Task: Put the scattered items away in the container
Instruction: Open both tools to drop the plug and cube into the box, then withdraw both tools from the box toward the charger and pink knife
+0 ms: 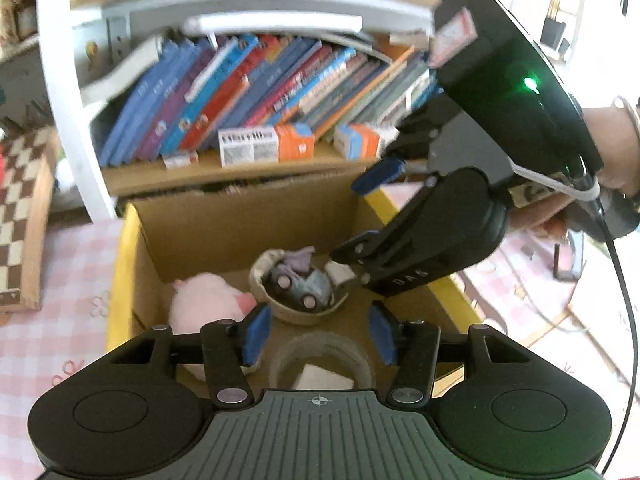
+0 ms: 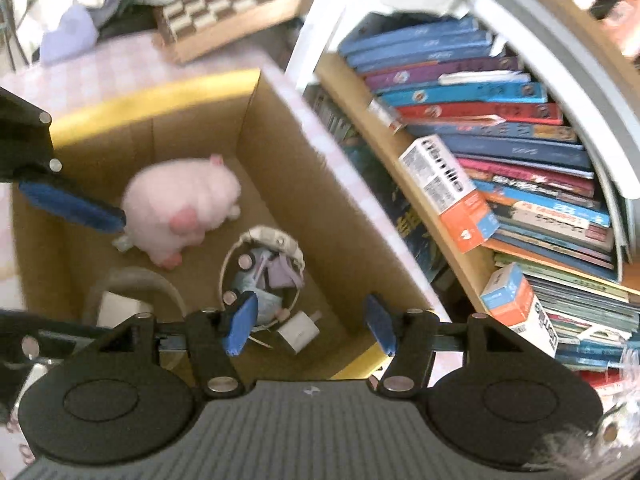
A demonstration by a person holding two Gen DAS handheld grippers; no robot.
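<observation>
An open cardboard box (image 1: pixel 248 216) with yellow flaps holds a pink plush toy (image 1: pixel 204 300), a shallow woven bowl (image 1: pixel 298 314) with a grey toy car in it, and a tape roll (image 1: pixel 322 364). My left gripper (image 1: pixel 320 334) hangs open over the box, nothing between its pads. My right gripper (image 1: pixel 362 216) comes in from the right, also open and empty. In the right wrist view my right gripper (image 2: pixel 310 326) stands above the bowl (image 2: pixel 260 272) and a white plug cube (image 2: pixel 298 332). The plush (image 2: pixel 184 208) lies further in, and a left gripper pad (image 2: pixel 72 200) shows at the left.
Behind the box, a white shelf (image 1: pixel 68 92) holds slanted books (image 1: pixel 248 92) and small orange-and-white cartons (image 1: pixel 264 146). A chessboard (image 1: pixel 20 208) sits on the left of the pink checked tablecloth (image 1: pixel 60 304). A person's hand (image 1: pixel 616 148) holds the right gripper.
</observation>
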